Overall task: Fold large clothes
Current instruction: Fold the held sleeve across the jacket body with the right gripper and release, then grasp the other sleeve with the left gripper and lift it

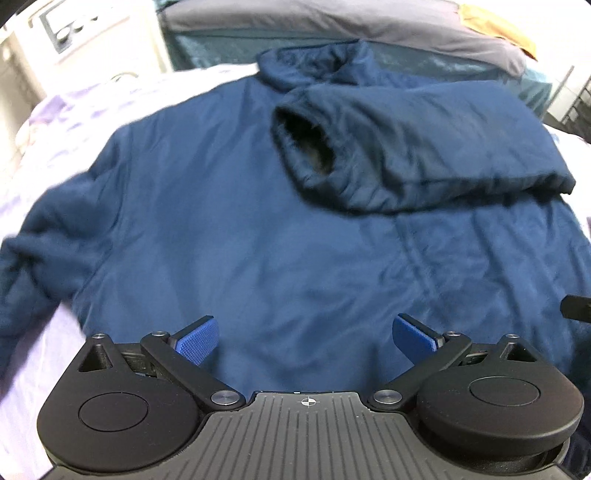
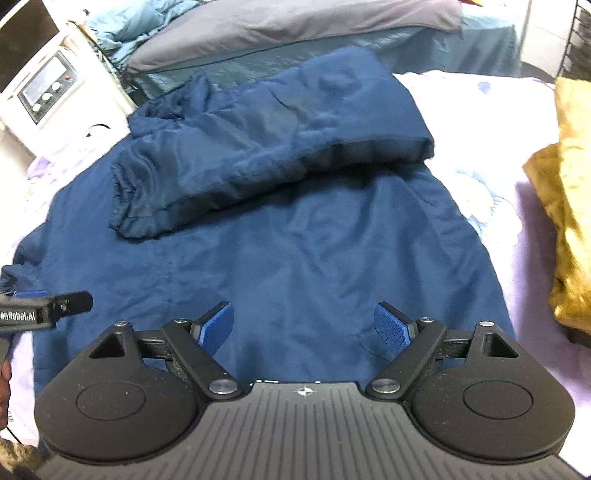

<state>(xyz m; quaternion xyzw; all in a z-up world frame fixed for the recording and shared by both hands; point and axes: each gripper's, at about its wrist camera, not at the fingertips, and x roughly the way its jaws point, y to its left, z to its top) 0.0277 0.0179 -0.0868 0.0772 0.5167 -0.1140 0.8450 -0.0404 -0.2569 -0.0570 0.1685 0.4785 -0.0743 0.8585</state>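
Left gripper: my left gripper (image 1: pixel 306 334) hangs over the lower part of the jacket, its blue pads spread wide with nothing between them.
Right gripper: my right gripper (image 2: pixel 303 325) is likewise released, fingers apart above the hem, gripping no cloth.
Jacket: the navy jacket (image 1: pixel 240 236) lies flat, spread across the bed, collar at the far end, hem nearest to me.
Folded sleeve: one sleeve (image 1: pixel 406 147) is laid across the chest, its open cuff pointing left; it rests on the body of the jacket.
Other sleeve: the second sleeve (image 1: pixel 33 266) trails out to the left edge, off the jacket's body and onto the sheet.
Bedding: a pale lilac sheet (image 2: pixel 491 122) lies under the jacket; a grey pillow (image 2: pixel 295 26) sits beyond the collar.
Right side: a golden-yellow cloth (image 2: pixel 569 206) lies near the jacket, apart from it.
Left side: a white appliance (image 2: pixel 48 92) with dials stands beside the bed.
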